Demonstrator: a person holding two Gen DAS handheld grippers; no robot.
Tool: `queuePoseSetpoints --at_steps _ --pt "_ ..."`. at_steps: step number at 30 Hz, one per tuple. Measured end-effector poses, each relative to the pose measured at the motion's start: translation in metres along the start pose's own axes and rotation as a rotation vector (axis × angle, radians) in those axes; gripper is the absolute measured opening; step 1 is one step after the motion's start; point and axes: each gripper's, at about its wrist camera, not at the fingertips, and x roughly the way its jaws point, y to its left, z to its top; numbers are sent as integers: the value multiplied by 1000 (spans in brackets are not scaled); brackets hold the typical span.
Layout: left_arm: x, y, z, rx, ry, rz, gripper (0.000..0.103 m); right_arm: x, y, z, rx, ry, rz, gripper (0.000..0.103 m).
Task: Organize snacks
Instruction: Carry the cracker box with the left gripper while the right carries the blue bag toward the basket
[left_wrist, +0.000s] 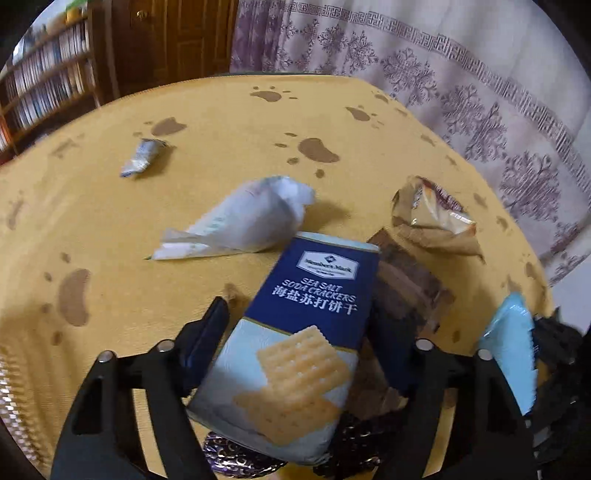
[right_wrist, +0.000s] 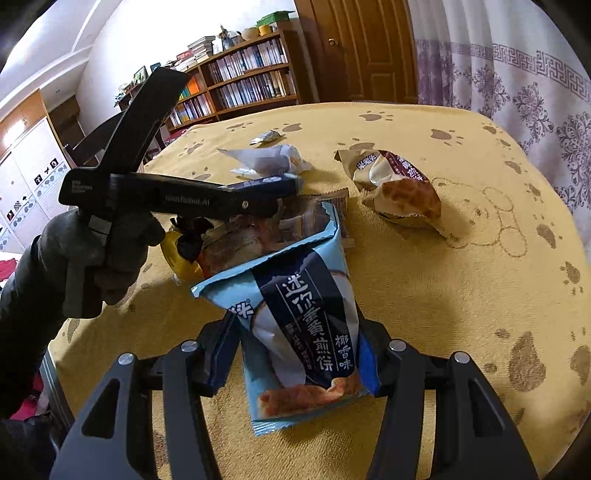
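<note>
My left gripper (left_wrist: 299, 343) is shut on a blue and white soda cracker pack (left_wrist: 295, 332), held tilted above a heap of snack packets (left_wrist: 406, 295). In the right wrist view a gloved hand (right_wrist: 110, 251) holds that left gripper (right_wrist: 280, 192), with the cracker pack (right_wrist: 266, 184) edge-on over the snack heap (right_wrist: 258, 229). My right gripper (right_wrist: 295, 354) is shut on a light blue packet (right_wrist: 299, 325) with a dark label, just in front of the heap. The same light blue packet (left_wrist: 513, 350) shows at the right of the left wrist view.
A yellow paw-print cloth (right_wrist: 461, 295) covers the table. On it lie a white packet (left_wrist: 251, 221), a small silver packet (left_wrist: 142, 158) farther back and a tan packet (left_wrist: 432, 218) to the right. A patterned curtain (right_wrist: 517, 81) hangs behind, and a bookshelf (right_wrist: 251, 85) stands at the back left.
</note>
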Motion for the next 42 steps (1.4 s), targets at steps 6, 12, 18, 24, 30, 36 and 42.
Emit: queuePoseSetpoints --at_steps 6,12,18,24,30,36,42 --pt "-7 -6 -5 15 -34 0 53 0 -1 1 5 -4 1 55" --pt "-32 -5 -9 -14 -85 0 51 -2 1 0 4 -11 0 55" --pt "-66 0 -17 -51 -151 -2 51 -6 3 0 4 -20 2 55" --pt "-105 17 -21 -117 -230 25 51 -10 8 1 2 -31 5 55" --pt "-136 29 -26 -149 -302 68 51 -14 14 0 -1 -39 12 55" --pt "-172 48 -40 -187 -385 253 51 -19 19 1 3 -50 22 55" --pt "-209 85 -59 -276 -462 403 51 -19 27 -1 8 -47 35 55"
